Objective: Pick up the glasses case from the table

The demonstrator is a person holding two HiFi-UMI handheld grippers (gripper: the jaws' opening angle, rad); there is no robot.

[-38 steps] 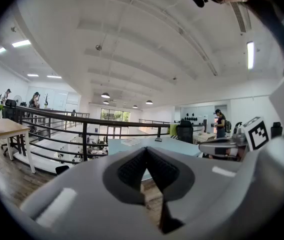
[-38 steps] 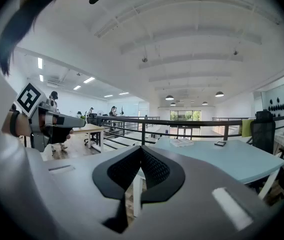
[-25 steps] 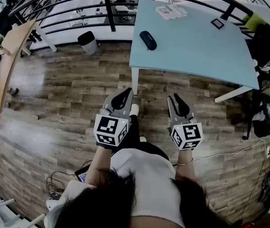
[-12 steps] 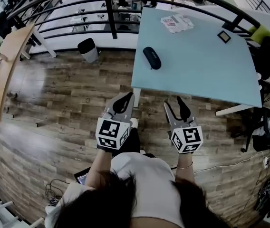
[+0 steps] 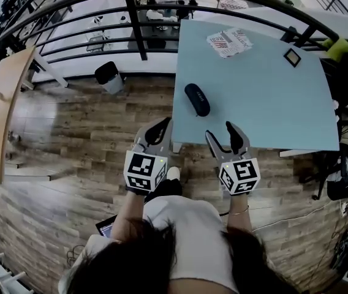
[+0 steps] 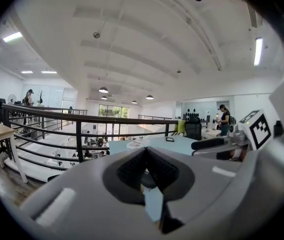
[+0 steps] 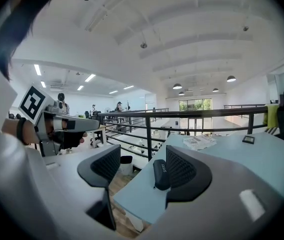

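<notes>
Closing in, the head view shows the table (image 5: 266, 97) nearer than a second ago. The right gripper (image 5: 220, 132) now reaches its near edge and the left gripper (image 5: 160, 127) its corner. The case (image 5: 197, 99) lies just ahead, so a grab looks close. The left gripper view shows jaws clenched, empty, held nearly level. The right gripper view shows jaws just opened, nothing between them, with the case (image 7: 159, 174) beyond, untouched.

Black oval glasses case (image 5: 196, 99) on pale blue tabletop (image 5: 266, 97), ahead of grey right claw (image 5: 220, 131); brown wood-grain floor (image 5: 70, 133) beneath.
</notes>
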